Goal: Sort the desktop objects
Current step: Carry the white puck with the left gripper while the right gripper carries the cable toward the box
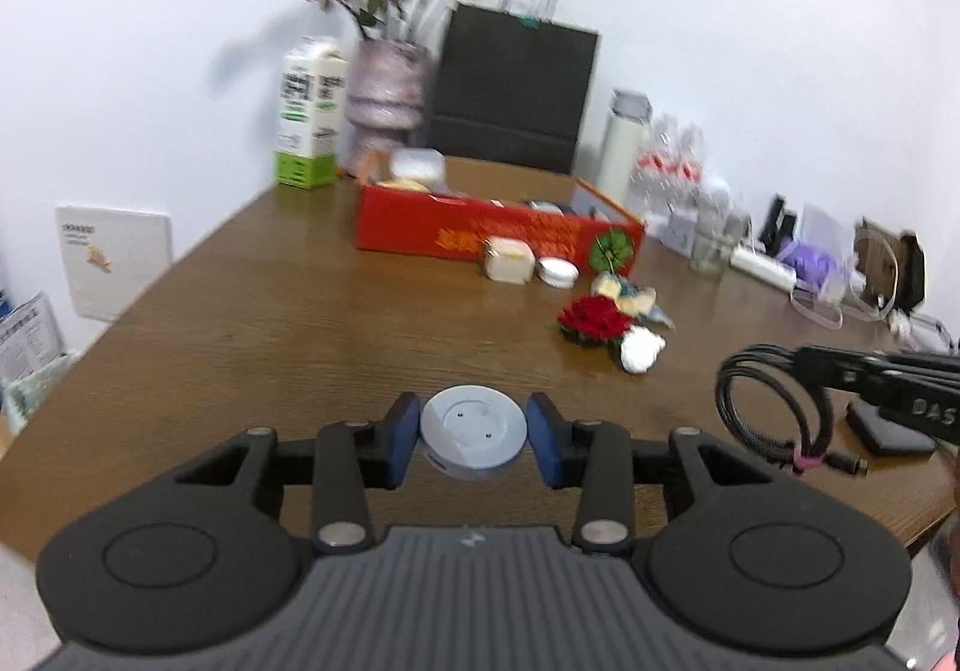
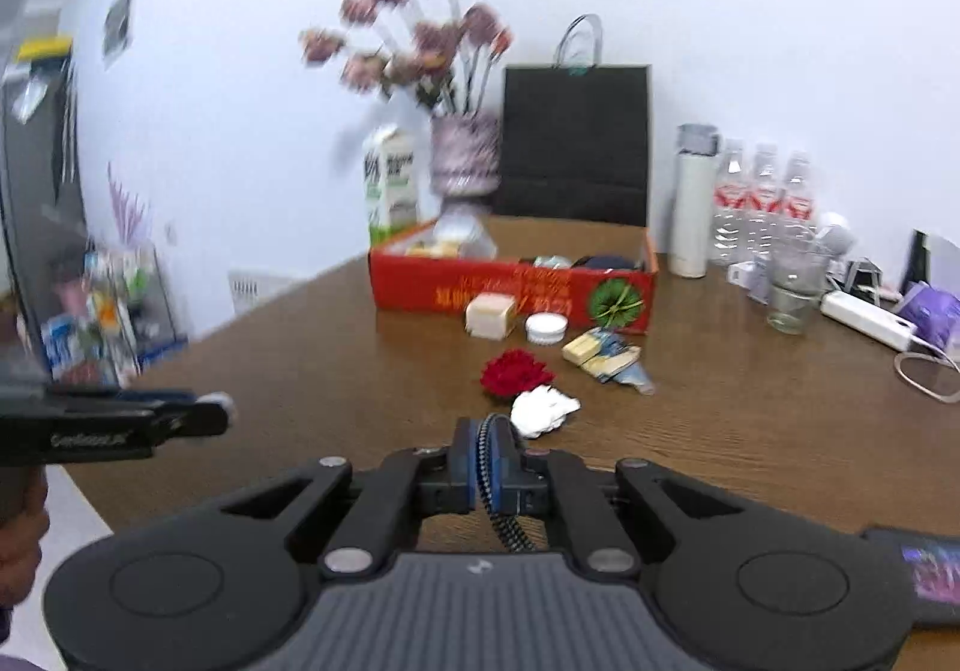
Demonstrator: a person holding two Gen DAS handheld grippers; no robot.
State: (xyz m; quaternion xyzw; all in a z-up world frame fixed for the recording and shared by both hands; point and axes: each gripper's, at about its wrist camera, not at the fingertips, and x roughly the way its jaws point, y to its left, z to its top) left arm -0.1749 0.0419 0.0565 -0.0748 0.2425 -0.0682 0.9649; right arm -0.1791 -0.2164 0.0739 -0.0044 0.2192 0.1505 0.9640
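My left gripper [image 1: 472,434] is shut on a round pale grey disc [image 1: 471,425], its blue pads [image 1: 403,431] pressing on both sides, above the wooden table [image 1: 270,323]. My right gripper [image 2: 487,458] is shut on a black braided cable [image 2: 507,527]; in the left wrist view the cable's coil [image 1: 774,407] hangs from it at the right. A red box [image 2: 510,290] with items inside stands mid-table. In front of it lie a beige box [image 2: 491,315], a white tin [image 2: 545,327], a snack packet [image 2: 603,353], a red rose [image 2: 516,371] and crumpled white paper [image 2: 543,410].
Along the back wall stand a milk carton [image 1: 309,113], a vase of flowers [image 1: 387,89], a black paper bag [image 1: 510,95], a white flask [image 2: 693,203], water bottles [image 2: 762,203] and a glass [image 2: 795,281]. A dark phone [image 2: 927,575] lies at the near right.
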